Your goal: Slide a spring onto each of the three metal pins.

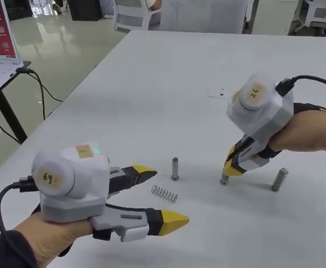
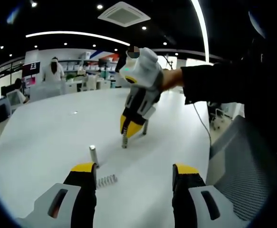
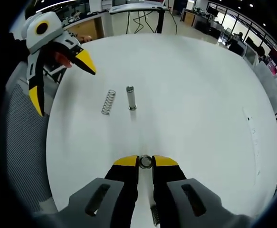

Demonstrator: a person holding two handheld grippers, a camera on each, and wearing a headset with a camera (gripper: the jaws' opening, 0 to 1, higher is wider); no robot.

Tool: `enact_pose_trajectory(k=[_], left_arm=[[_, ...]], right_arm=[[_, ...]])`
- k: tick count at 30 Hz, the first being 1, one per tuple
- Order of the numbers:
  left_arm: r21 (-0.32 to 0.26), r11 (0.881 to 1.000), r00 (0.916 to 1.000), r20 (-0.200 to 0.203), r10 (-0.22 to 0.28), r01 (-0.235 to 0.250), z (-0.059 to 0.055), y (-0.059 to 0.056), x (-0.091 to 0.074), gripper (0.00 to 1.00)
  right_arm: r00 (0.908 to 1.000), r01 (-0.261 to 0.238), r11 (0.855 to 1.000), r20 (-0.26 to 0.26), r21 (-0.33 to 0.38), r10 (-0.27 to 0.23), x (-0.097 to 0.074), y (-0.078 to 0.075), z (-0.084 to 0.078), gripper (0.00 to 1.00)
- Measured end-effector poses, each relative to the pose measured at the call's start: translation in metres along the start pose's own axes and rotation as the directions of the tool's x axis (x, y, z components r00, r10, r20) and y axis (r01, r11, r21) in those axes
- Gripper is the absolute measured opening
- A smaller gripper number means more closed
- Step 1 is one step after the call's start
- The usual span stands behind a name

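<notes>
Left gripper [image 2: 134, 168] nearest, jaws spread wide; loose spring [image 1: 164, 193] lies flat between its tips. Right gripper [image 1: 228, 171] pinched tight on a pin [image 1: 225, 180] top.

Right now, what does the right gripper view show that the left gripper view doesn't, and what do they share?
Right gripper view: the pin top, end-on inside the shut right hand-held gripper. Left gripper view: the hand holding that gripper, the open left hand-held gripper from behind, a ceiling vent. Both: the bare pin, the loose spring lying beside it, the white table.
</notes>
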State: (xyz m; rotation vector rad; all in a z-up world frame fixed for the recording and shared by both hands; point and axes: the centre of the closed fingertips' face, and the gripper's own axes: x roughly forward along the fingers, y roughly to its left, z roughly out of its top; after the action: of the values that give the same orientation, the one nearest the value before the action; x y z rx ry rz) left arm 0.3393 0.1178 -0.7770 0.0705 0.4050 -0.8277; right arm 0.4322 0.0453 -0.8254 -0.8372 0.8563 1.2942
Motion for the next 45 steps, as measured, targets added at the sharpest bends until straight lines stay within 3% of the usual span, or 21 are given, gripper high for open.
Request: enact_pose_trajectory(k=[29, 45], left_arm=[[-0.004, 1.000, 1.0000, -0.004, 0.005, -0.005, -0.0016, 0.0008, 0.0000, 0.60], [-0.002, 1.000, 1.0000, -0.007, 0.005, -0.005, -0.0024, 0.0009, 0.0001, 0.60]], right_arm=[[0.9999, 0.000, 1.000, -0.017, 0.005, 0.000, 0.0089, -0.0002, -0.0078, 0.09], [0.9999, 0.001, 1.000, -0.012, -0.006, -0.001, 0.0082, 0.0010, -0.0084, 0.26]])
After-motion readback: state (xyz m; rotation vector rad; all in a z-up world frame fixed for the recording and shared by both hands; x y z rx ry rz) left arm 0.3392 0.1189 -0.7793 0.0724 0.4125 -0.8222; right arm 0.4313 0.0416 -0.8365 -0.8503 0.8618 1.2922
